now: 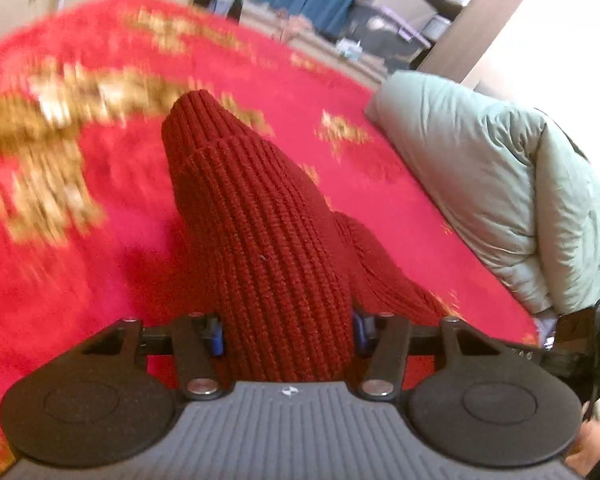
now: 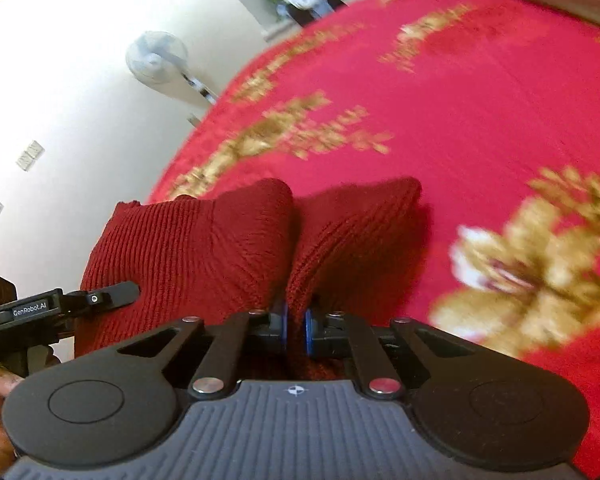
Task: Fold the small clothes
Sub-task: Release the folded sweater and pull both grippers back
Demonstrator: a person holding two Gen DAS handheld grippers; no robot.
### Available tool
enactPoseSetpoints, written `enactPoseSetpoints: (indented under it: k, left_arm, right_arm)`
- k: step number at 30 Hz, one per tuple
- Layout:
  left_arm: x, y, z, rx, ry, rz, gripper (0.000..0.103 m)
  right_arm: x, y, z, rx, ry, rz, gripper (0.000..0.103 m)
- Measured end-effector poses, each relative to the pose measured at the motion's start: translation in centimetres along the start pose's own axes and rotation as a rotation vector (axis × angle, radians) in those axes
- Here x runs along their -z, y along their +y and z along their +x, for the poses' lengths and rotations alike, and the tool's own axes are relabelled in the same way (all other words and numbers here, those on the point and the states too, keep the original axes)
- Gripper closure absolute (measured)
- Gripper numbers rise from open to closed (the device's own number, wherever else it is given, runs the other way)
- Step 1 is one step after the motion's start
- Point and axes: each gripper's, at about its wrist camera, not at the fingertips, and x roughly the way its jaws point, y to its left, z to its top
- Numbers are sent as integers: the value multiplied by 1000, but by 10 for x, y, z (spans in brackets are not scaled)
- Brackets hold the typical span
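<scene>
Both the left gripper [image 1: 286, 334] and right gripper [image 2: 296, 326] pinch a dark-red knit beanie [image 1: 256, 216] above the red floral blanket [image 1: 100, 220], a pale-green duvet [image 1: 500, 184] bunched nearby.

Dark red ribbed knit garment [image 1: 260, 240] – on a bright red blanket [image 1: 100, 260] with gold flowers.

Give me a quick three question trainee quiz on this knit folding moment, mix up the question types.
1. True or false: both grippers grip the dark red knit garment.
2. The bedding under the garment is: A) blue, B) red blanket with gold pattern, C) white.
3. Fill in: beside the blanket lies a pale ____ quilt.

Key:
1. True; left gripper and right gripper each pinch knit fabric.
2. B
3. green
</scene>
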Motion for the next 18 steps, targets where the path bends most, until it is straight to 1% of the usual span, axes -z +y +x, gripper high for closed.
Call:
enactPoseSetpoints:
  k: [2,3,5,6,8,9,10,11,12,13,14,15,16,17,18]
  left_arm:
    - [-15,15,-12,-26,-42,16,43]
    - [-22,23,-17,-32,-55,15,43]
    - [-34,43,-26,-68,-83,15,43]
    - [-39,55,-30,-101,-99,-2,42]
    - [-46,78,-33,-163,-114,-55,36]
    - [-48,88,-33,-190,-112,-88,34]
    - [-48,102,-34,-223,-96,-139,31]
    - [-49,110,-36,-245,-91,-163,30]
    - [-46,115,-42,-254,-95,-168,30]
    - [-45,114,-49,-250,-97,-159,30]
    - [-43,112,-56,-238,-106,-143,27]
    - [-41,110,-66,-222,-117,-119,24]
    - [-37,104,-74,-207,-120,-89,22]
    - [-32,99,-79,-193,-111,-63,21]
    - [-26,93,-80,-185,-95,-42,21]
  right_arm:
    - [-5,12,13,-32,-24,28,96]
    - [-7,22,26,-36,-26,37,96]
    - [-11,44,53,-28,-24,21,96]
    - [-13,56,64,-27,-23,8,96]
    - [-16,80,84,-26,-28,-21,96]
    - [-19,90,93,-19,-28,-29,96]
    - [-20,97,100,-3,-24,-40,95]
    - [-20,103,106,23,-8,-51,91]
    - [-20,106,113,60,27,-59,90]
    - [-20,107,115,99,46,-65,89]
    - [-20,107,112,127,42,-70,85]
    - [-19,107,101,129,11,-77,82]
    - [-18,108,91,117,-19,-84,72]
    - [-17,108,80,100,-39,-87,62]
    - [-14,108,69,77,-51,-92,58]
